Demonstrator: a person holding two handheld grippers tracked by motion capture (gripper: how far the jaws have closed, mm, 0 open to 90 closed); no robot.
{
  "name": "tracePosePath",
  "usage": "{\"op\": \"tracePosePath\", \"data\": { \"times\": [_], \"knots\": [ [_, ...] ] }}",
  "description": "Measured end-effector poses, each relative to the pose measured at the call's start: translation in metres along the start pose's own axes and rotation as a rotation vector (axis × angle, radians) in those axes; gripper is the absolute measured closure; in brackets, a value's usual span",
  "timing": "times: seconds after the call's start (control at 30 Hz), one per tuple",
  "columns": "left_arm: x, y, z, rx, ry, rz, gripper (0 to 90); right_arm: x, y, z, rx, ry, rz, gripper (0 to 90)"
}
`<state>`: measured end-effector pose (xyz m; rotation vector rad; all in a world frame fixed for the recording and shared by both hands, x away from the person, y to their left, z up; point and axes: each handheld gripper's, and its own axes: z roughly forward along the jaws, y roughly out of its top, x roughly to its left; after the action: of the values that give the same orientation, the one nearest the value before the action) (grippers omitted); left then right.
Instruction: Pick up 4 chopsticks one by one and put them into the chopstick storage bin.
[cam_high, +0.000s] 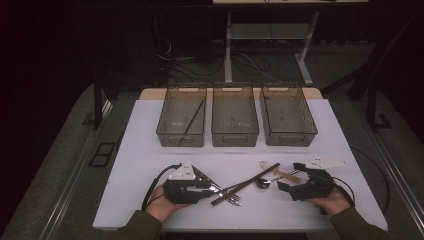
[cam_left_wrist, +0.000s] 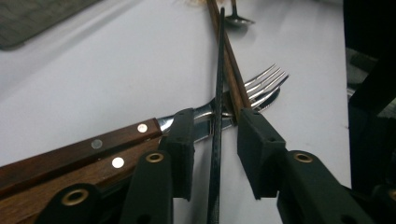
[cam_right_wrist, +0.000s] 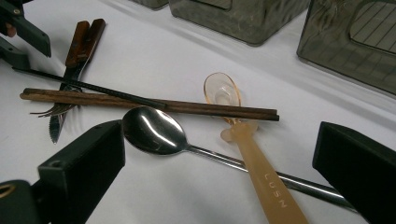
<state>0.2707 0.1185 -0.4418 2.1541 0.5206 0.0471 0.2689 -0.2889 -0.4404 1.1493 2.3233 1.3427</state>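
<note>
Looking down at a white matte table (cam_high: 150, 150) with three smoky translucent plastic bins (cam_high: 235, 116) sitting side by side along the far edge, each rectangular with ribbed floors and cut-out handles. Leaning inside the leftmost bin: one thin black stick (cam_high: 192, 120), probably a chopstick but too small to tell for sure.

Lying in a loose pile near the front: one shiny steel spoon (cam_right_wrist: 154, 130) with a round polished bowl, one translucent amber plastic spoon (cam_right_wrist: 252, 149) with raised lettering on its flat handle, one pair of dark brown wooden chopsticks (cam_right_wrist: 140, 103) lying together with visible grain, one slim black textured chopstick (cam_left_wrist: 216, 116) crossing over them, plus one steel fork (cam_left_wrist: 264, 81) and one serrated steel knife (cam_right_wrist: 53, 128), both with riveted reddish wood handles. Amber spoon crossing over the steel spoon's handle.

Left gripper (cam_left_wrist: 215, 140) sitting low on the table, black blocky jaws partly open and straddling the black chopstick without clamping it, gaps showing on both sides, pads resting right over the fork and knife necks.

Right gripper (cam_right_wrist: 219, 163) hovering over the two spoons, jaws spread wide, gripping nothing, both spoon handles running between them
</note>
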Motion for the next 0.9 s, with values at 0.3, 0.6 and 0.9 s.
{"op": "tracePosePath", "data": {
  "times": [0.3, 0.6, 0.9],
  "knots": [
    [0.000, -0.001, 0.006, 0.046, -0.015, 0.010, 74.6, 0.000, 0.000, 0.000, 0.000, -0.001, -0.003, 2.4],
    [-0.002, -0.002, 0.013, 0.088, 0.004, 0.051, 78.4, 0.000, 0.000, 0.000, 0.000, -0.001, -0.005, 2.4],
    [-0.003, -0.003, 0.015, 0.100, 0.024, 0.080, 83.1, 0.000, 0.000, 0.000, 0.003, -0.003, -0.003, 2.4]
  ]
}}
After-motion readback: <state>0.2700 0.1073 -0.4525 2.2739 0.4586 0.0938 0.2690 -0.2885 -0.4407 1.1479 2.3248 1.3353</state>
